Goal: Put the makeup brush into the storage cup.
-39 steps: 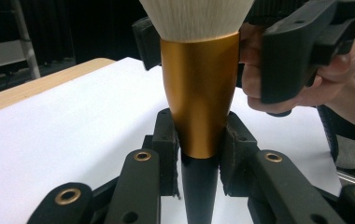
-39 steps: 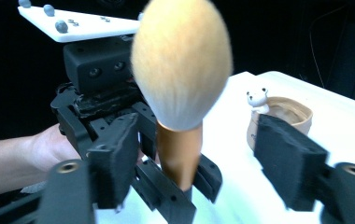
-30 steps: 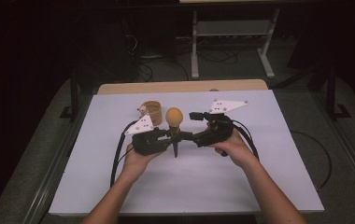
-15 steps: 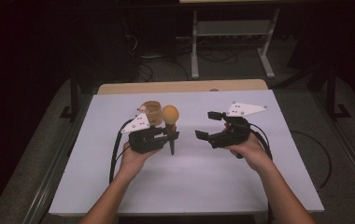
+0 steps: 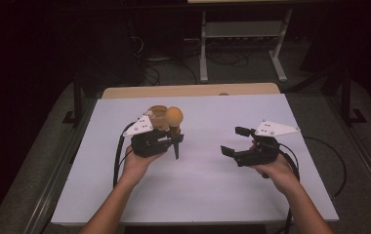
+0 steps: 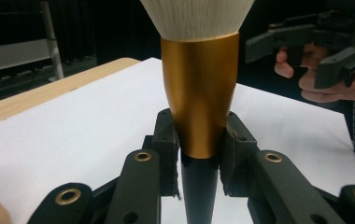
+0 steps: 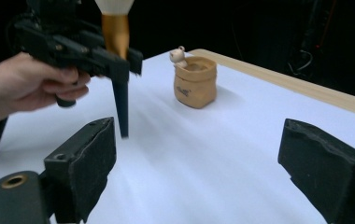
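So the left gripper is clamped tight on a makeup brush, right where the gold ferrule tapers down into the black handle. The left gripper view shows both pads pressed against that gold collar from either side, with the pale bristles fanning out above. The brush stands pretty much upright, bristle head on top and the pointy black handle aimed down at the white tabletop. In the right gripper view the handle tip sits just above or right at the surface; can't really tell if it touches.

The right gripper is spread wide with nothing between its jaws, just bare white table showing in the gap. It sits well apart from the brush, off toward the right side of the table, held in the person's right hand. The left hand wraps around the other gripper's body.

Just behind the brush there's a little tan pot shaped like a crumpled paper bag, with a tiny figure perched on its rim. It stands upright on the white sheet near the table's far wooden edge, close to the left gripper but not touching it as far as the high view shows.
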{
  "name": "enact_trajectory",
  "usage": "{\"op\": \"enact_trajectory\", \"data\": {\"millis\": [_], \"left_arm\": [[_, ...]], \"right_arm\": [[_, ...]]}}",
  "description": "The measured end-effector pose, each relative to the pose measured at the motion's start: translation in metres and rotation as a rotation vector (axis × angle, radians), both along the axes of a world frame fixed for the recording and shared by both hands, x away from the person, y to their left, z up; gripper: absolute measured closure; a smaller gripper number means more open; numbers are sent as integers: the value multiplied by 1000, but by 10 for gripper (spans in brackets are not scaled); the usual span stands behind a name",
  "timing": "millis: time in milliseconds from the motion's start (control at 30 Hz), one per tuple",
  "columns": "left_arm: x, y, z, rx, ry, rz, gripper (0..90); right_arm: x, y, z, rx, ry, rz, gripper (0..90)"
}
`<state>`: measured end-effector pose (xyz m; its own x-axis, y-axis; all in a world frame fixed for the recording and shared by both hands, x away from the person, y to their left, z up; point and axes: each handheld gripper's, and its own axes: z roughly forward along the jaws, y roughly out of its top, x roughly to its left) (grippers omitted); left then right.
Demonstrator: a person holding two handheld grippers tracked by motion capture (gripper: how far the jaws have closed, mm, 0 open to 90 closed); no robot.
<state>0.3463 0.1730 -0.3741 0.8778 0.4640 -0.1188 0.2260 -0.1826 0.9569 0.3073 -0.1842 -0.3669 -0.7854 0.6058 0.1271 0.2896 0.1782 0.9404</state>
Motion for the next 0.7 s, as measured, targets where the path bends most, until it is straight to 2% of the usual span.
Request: {"op": "enact_trajectory", "data": {"millis": [300,367,700], "left_arm": [[9,9,6,-17,-12,26,714],[10,11,6,-26,-15,25,714],[16,16,16,-32,-31,30,714]], "right_arm": [[-15,-21,-15,-6,1,-66,107],[-18,-24,-19,-16,0,-75,105],[-37,-41,-30,-10,10,-129,104]]}}
